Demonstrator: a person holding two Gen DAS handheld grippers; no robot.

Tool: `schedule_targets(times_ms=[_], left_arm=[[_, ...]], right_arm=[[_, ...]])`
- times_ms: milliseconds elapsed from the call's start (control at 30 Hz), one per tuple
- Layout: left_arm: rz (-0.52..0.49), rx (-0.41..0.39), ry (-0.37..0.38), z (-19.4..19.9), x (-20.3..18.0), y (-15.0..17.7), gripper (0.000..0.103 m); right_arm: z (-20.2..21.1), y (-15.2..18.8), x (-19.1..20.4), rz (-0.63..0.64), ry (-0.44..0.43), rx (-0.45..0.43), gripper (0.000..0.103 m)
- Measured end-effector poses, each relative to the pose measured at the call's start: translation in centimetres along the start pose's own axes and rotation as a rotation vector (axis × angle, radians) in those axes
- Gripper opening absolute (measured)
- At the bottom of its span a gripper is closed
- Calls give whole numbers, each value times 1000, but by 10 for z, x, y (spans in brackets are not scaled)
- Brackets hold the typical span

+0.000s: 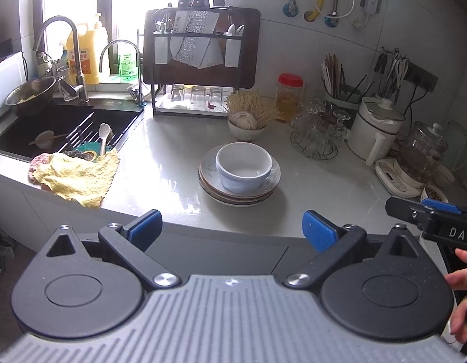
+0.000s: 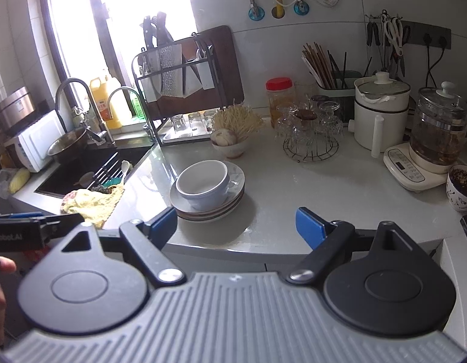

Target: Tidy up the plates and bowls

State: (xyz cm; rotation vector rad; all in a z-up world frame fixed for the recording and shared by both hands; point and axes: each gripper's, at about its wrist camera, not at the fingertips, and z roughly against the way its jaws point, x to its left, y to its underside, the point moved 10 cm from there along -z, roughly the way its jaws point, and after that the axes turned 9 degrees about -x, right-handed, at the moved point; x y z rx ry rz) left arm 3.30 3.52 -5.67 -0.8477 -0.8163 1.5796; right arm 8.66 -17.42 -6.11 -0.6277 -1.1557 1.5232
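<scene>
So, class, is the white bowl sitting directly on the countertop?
No, the white bowl rests on top of the stack of plates.

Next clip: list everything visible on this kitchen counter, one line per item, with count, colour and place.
bowl: one, white, on the plate stack
plates: a stack, exact count unclear, white with brown edges, counter centre
small bowl: one, pale, holds a round item, behind the stack
dried noodles: a bundle, beige, beside the small bowl
jar: one, red lid, near the wall
glass cups: several, clear, on a wire stand
electric pot: one, white, right of the cups
glass kettle: one, clear, far right
chopsticks: many, brown, in a holder
knife rack: one, black, by the window
cloth: one, yellow, at the sink's edge
sink: one, black, left
left tool: open, empty
right tool: open, empty
</scene>
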Motion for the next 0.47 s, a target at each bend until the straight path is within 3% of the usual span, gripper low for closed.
schedule_targets(times_ms=[467], left_arm=[[2, 3, 1, 9, 4, 4, 101]], right_arm=[[7, 6, 15, 16, -21, 8, 87]])
